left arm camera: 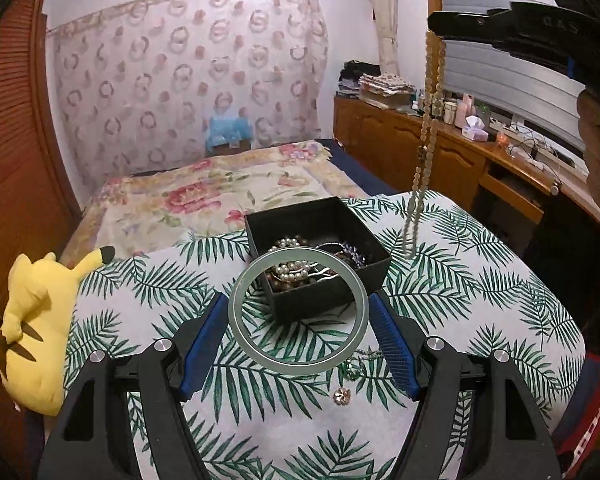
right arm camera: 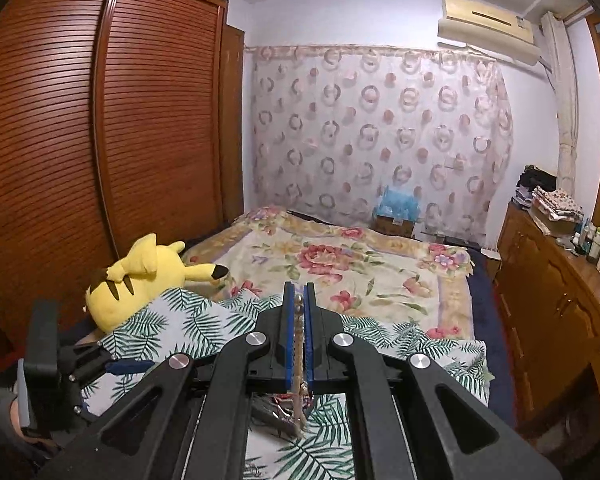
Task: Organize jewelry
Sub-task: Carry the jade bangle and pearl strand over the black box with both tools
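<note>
In the left wrist view my left gripper (left arm camera: pixel 298 308) is shut on a pale green bangle (left arm camera: pixel 256 354), held above the leaf-print cloth just in front of a black box (left arm camera: pixel 374 268) holding pearl and dark jewelry. My right gripper (left arm camera: pixel 444 28) is high at the upper right, with a long beige bead necklace (left arm camera: pixel 428 132) hanging from it to the right of the box. In the right wrist view my right gripper (right arm camera: pixel 299 292) is shut on the necklace (right arm camera: pixel 299 336). A small green trinket (left arm camera: pixel 350 372) and a gold flower piece (left arm camera: pixel 342 395) lie on the cloth.
A yellow Pikachu plush (left arm camera: pixel 36 320) lies at the cloth's left edge. A floral bedspread (left arm camera: pixel 220 188) is behind, a wooden wardrobe (right arm camera: pixel 80 120) to the left, and a wooden dresser (left arm camera: pixel 440 144) with bottles and clutter to the right.
</note>
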The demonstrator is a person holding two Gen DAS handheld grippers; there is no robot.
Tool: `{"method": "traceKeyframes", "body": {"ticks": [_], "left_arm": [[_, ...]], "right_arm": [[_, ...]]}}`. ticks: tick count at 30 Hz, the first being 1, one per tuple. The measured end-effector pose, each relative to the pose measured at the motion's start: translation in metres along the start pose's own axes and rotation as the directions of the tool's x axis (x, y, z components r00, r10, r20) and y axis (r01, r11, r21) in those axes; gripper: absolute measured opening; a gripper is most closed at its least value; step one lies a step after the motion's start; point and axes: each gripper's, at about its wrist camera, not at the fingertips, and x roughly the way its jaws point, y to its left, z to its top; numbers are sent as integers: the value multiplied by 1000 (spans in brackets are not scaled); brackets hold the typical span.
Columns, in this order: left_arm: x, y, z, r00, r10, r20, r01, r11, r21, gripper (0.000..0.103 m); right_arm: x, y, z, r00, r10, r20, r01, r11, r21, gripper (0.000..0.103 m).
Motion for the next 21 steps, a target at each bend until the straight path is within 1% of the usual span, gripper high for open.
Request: {"method": "traceKeyframes", "body": {"ticks": [2, 14, 21], "left_arm": [[0, 0, 2, 1000, 3, 2, -3, 1000, 2, 69], [6, 6, 10, 1000, 16, 6, -16, 1000, -1, 69], [11, 10, 15, 1000, 19, 4, -19, 1000, -14, 69]], "right_arm": [[0, 0, 0, 1000, 2, 0, -2, 1000, 3, 5], [26, -10, 33, 1000, 26, 8, -26, 999, 22, 5], [50, -3, 33, 1000, 18, -23, -18, 1000, 15, 5]]}}
